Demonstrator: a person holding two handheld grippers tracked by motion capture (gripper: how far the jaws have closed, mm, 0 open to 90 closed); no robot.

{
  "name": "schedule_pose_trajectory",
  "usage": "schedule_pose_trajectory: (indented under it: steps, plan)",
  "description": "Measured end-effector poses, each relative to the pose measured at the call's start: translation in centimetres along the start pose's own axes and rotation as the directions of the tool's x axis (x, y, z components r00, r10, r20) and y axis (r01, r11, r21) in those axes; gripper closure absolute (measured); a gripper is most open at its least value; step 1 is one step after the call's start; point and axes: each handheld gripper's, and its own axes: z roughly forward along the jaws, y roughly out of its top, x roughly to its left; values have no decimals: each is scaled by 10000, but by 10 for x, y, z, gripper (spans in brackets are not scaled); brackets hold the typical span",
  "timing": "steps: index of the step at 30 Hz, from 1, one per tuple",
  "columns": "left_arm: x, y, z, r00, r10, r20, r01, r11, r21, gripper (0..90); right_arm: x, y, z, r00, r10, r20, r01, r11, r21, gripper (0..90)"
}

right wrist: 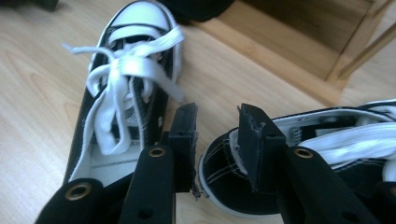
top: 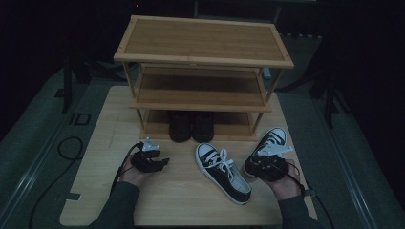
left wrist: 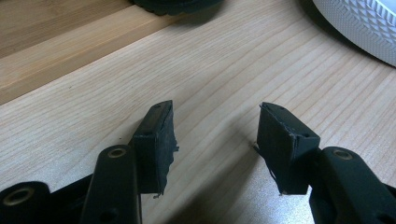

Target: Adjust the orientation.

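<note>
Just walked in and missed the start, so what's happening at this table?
A person is tidying shoes by a wooden shoe rack with a hand-held tool in each hand. Two black-and-white sneakers lie on the table: the middle sneaker and the right sneaker. The right tool sits open over the right sneaker's heel, gripping nothing. The left tool hangs open over bare wood. A dark pair stands on the bottom shelf.
</note>
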Motion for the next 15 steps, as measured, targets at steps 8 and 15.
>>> schedule_pose_trajectory:
  steps: [8,15]
  plan:
    - [0,0,0,10000,-11,42,11,10000,2,467,-8,1,9,9998,136,157,-144,9985,520,663]
    - [0,0,0,10000,11,38,-11,10000,2,464,-9,-7,22,9997,247,-13,-245,9962,833,729]
